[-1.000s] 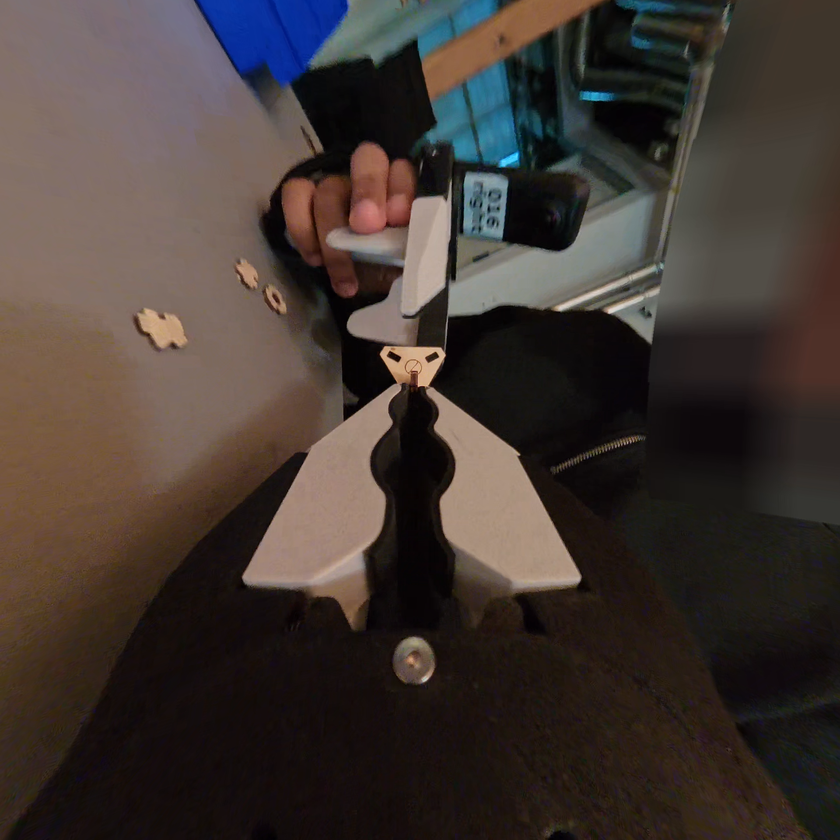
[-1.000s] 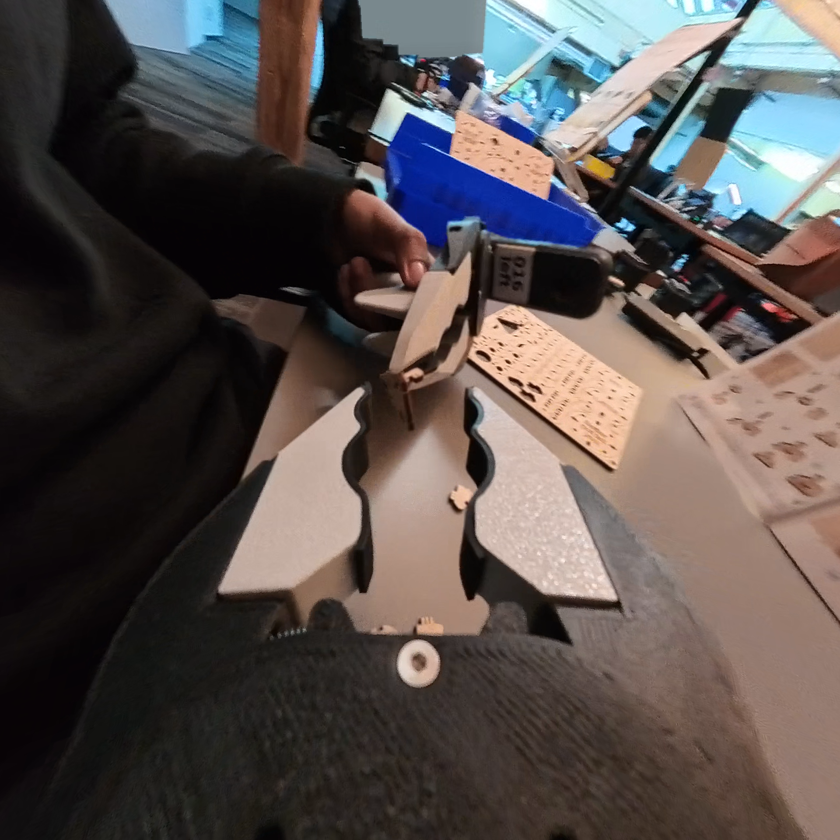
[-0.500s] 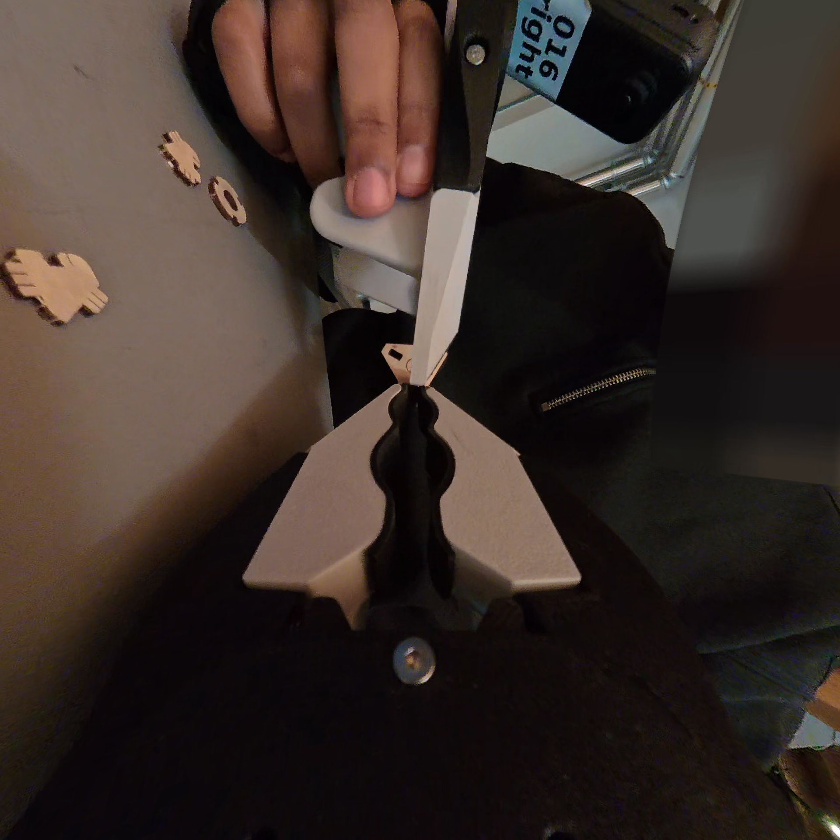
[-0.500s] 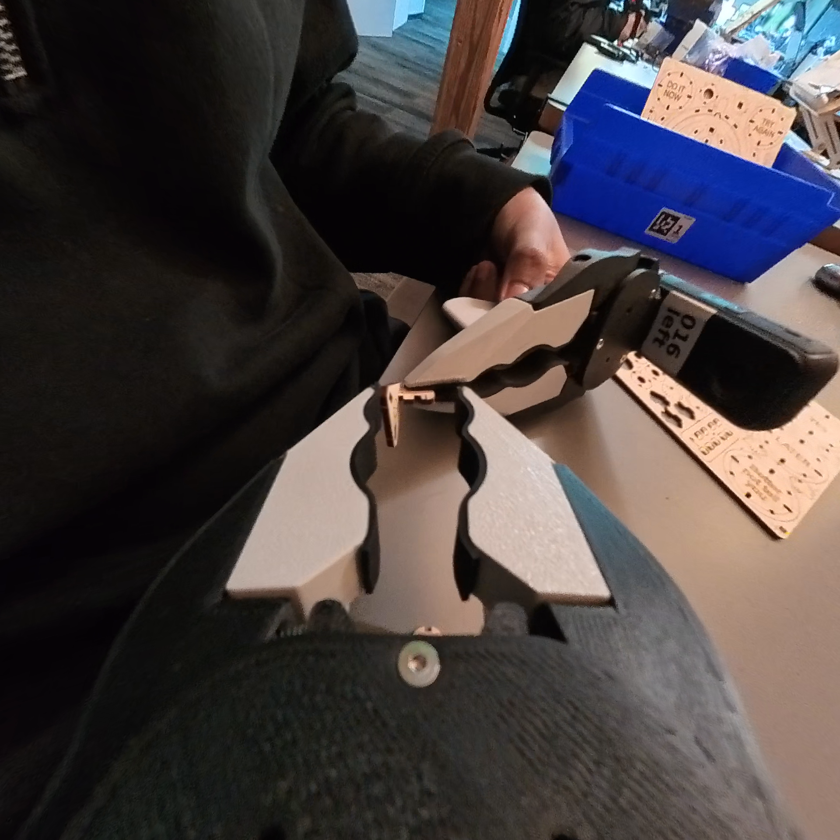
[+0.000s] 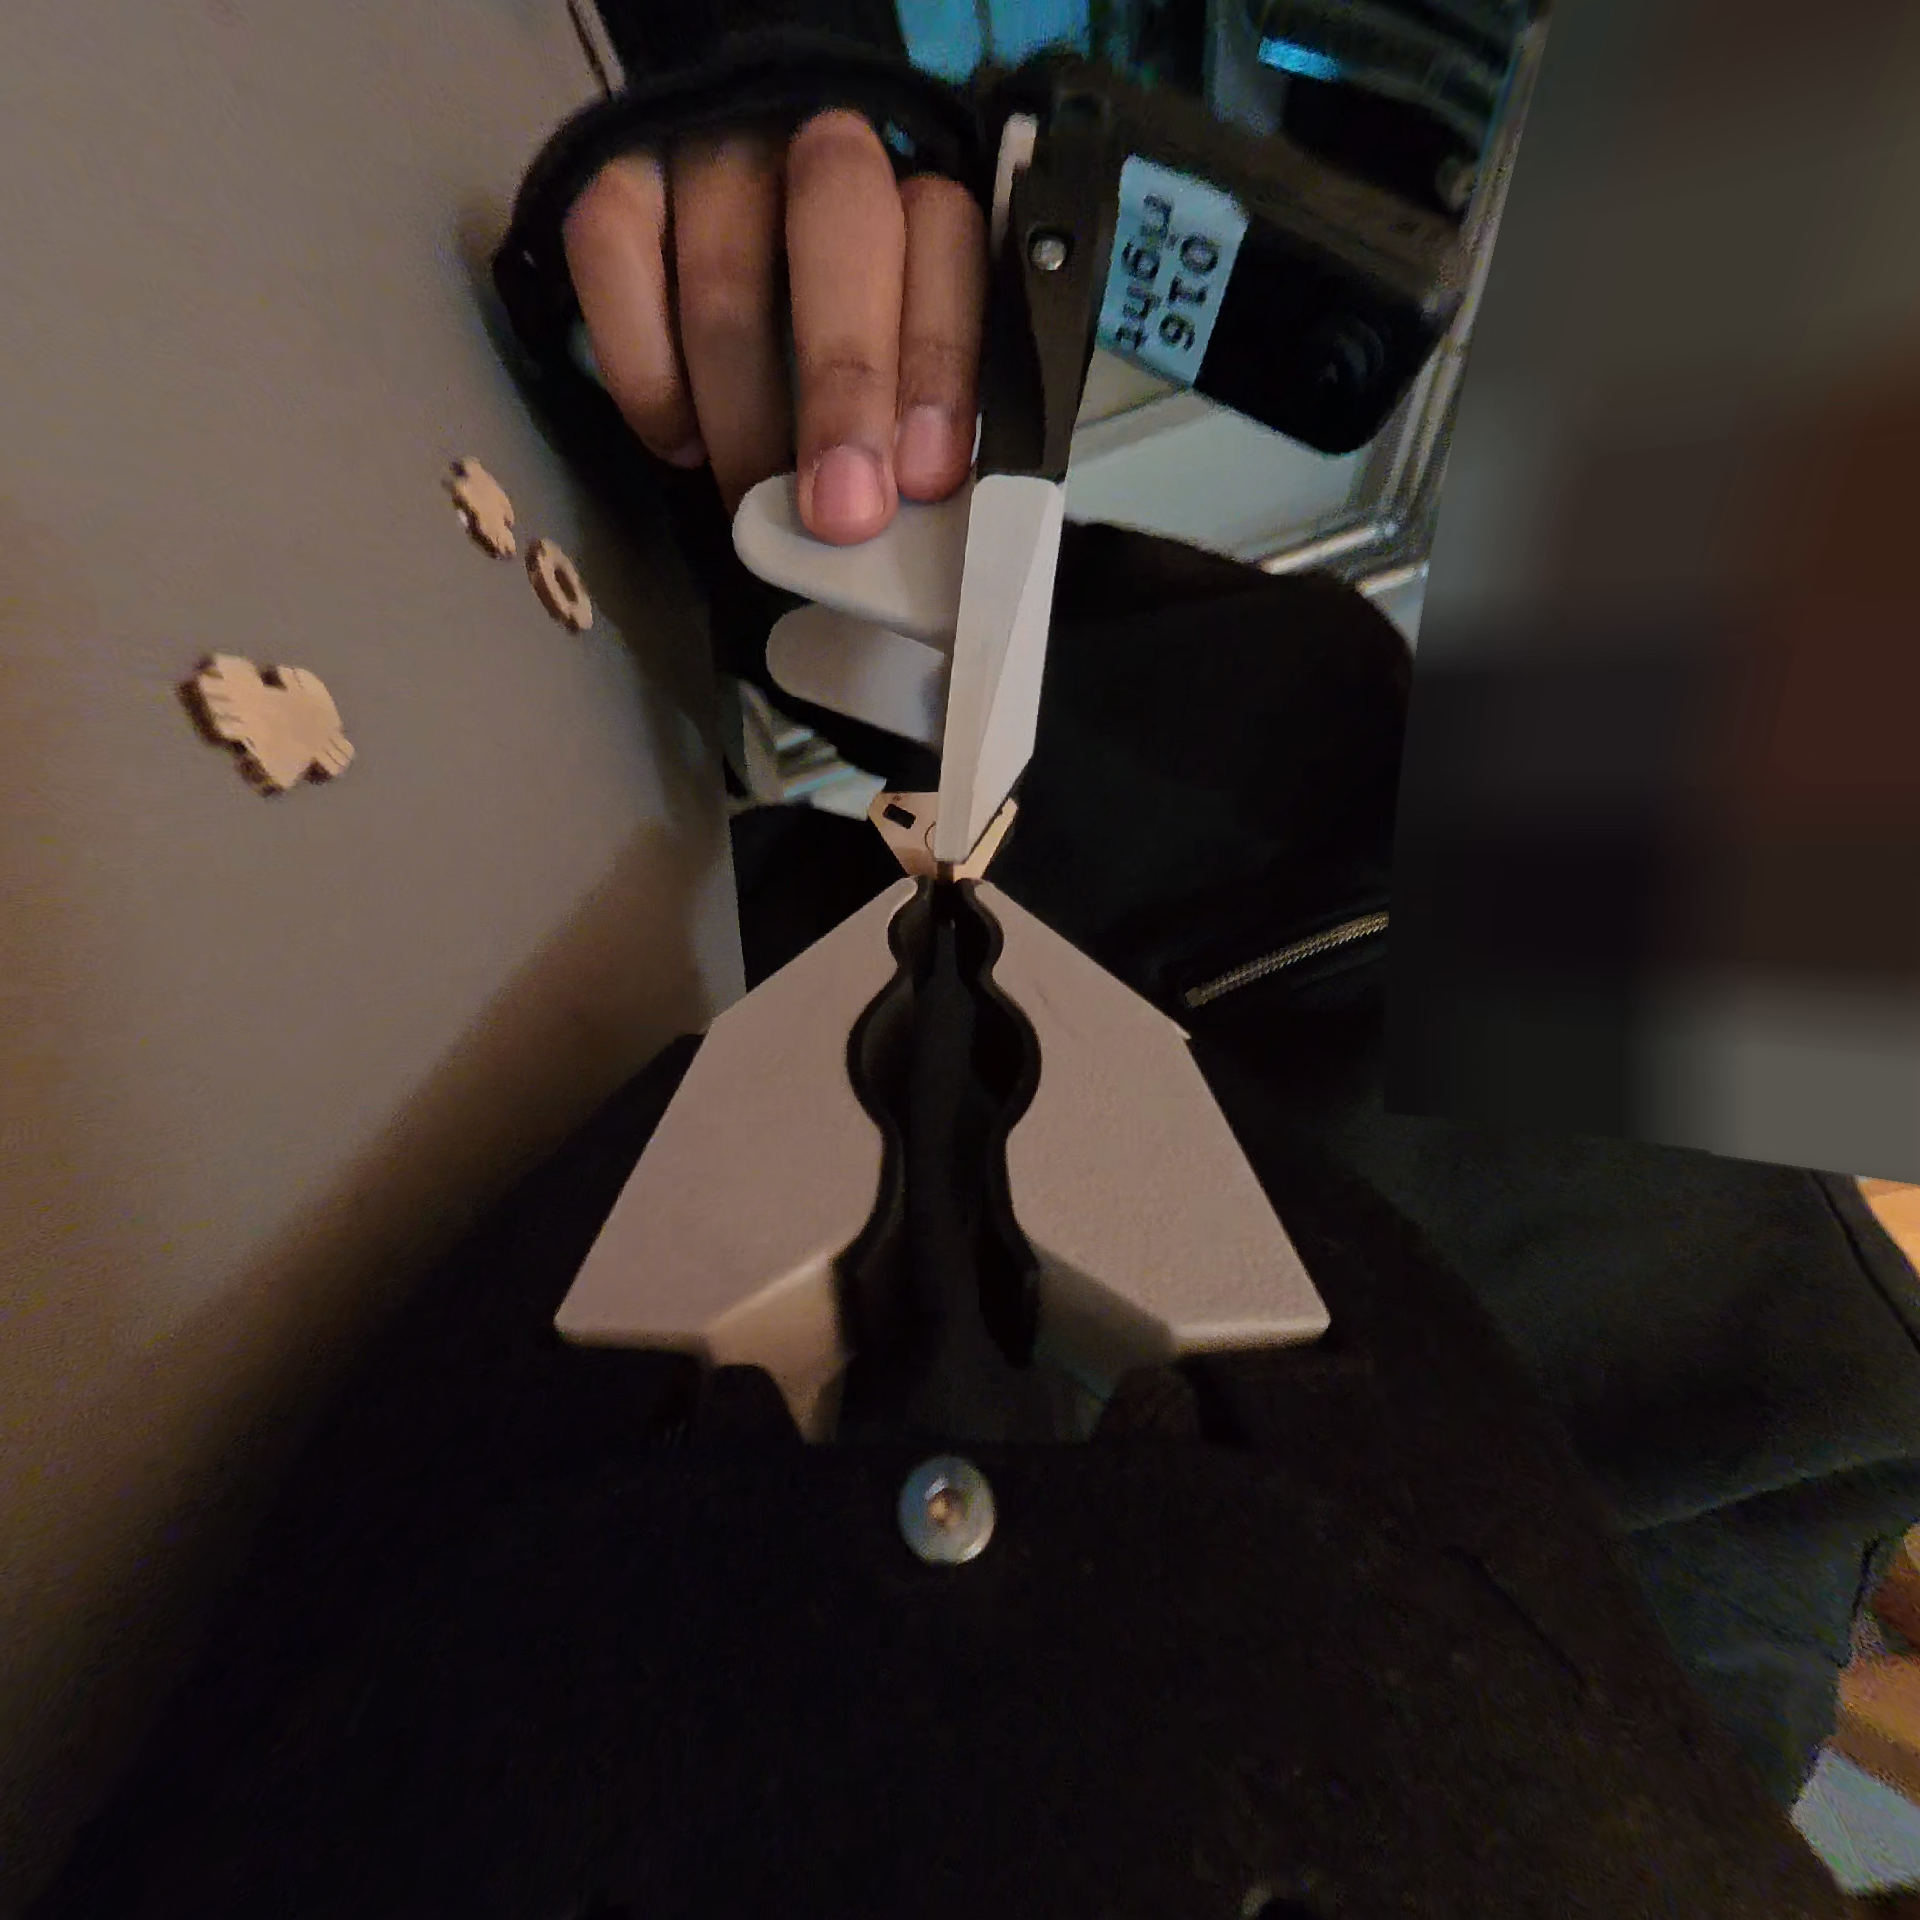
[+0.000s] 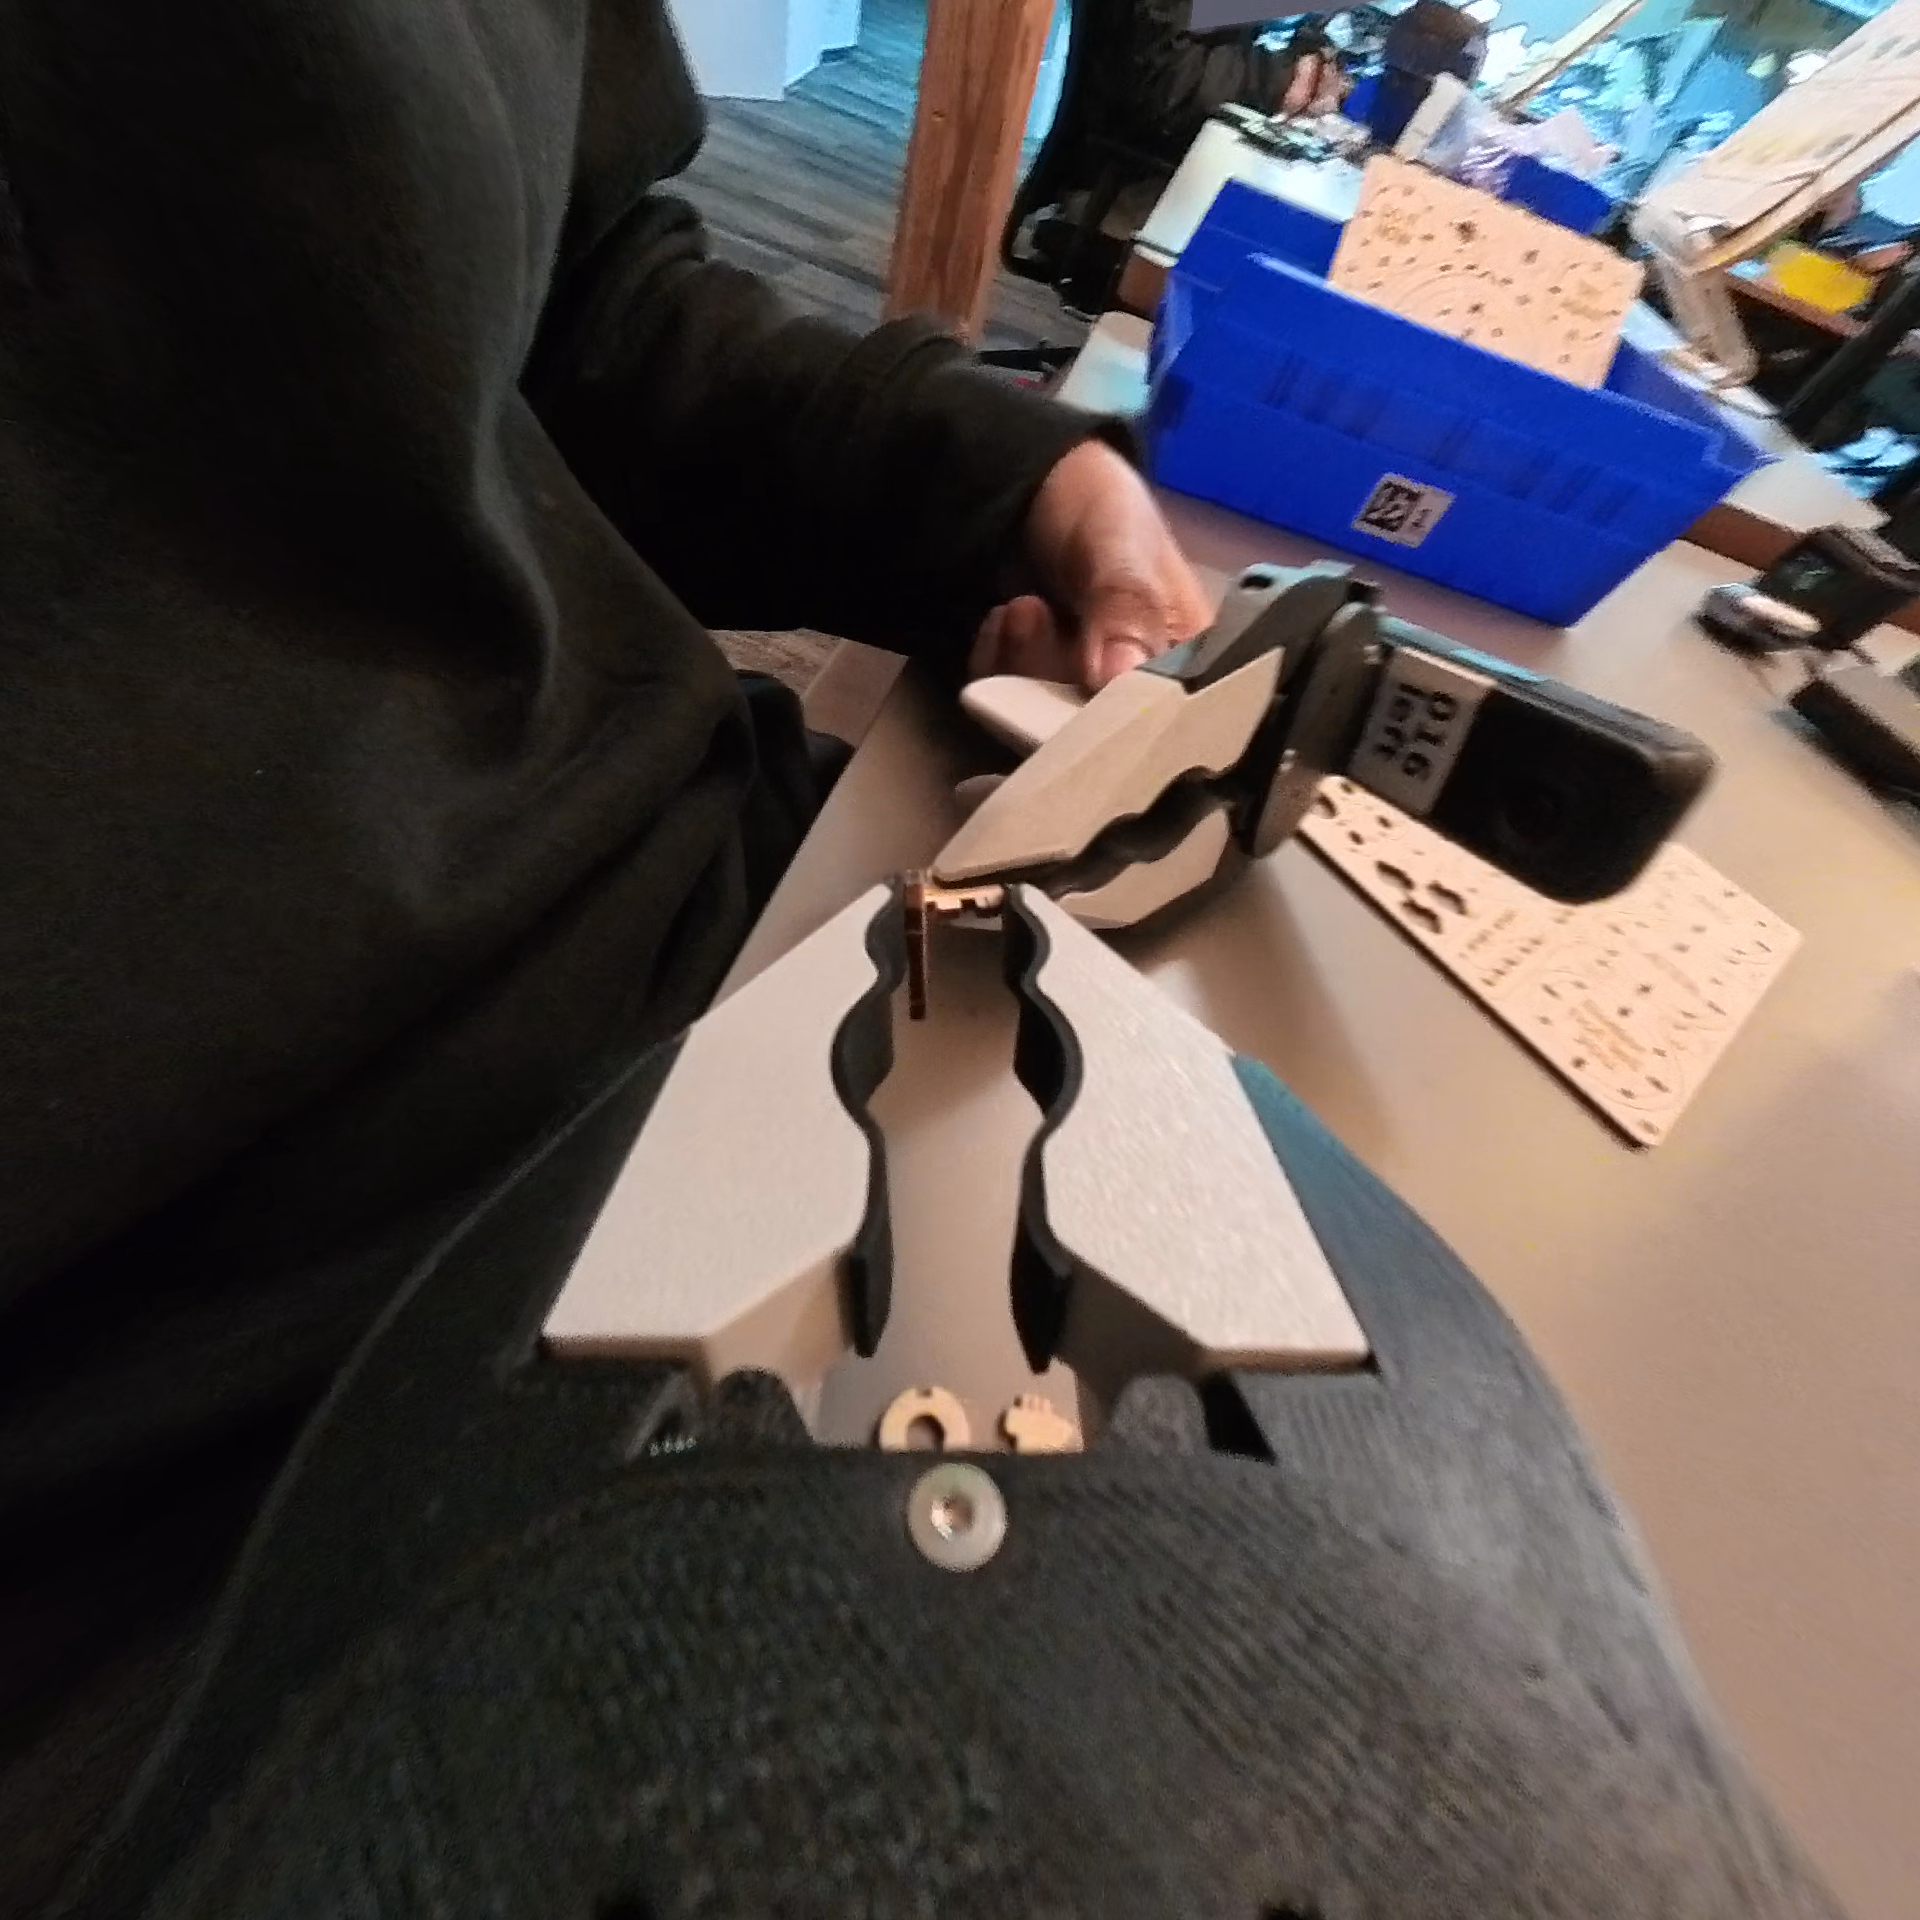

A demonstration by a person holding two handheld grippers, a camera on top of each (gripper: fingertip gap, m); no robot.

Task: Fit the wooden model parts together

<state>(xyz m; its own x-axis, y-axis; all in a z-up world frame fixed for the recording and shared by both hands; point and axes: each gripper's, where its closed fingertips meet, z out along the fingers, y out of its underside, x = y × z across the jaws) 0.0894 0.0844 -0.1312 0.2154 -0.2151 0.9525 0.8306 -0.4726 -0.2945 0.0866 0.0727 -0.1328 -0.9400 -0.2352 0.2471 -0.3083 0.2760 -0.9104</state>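
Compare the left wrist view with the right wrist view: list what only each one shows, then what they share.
Only the left wrist view: the fingers of the hand on the right gripper, and a jacket zipper.

Only the right wrist view: a blue bin, a punched wooden sheet and a wooden post.

Both: the left gripper shut on a small wooden assembly, the right gripper's fingers beside it, the grey table and loose wooden cutouts.
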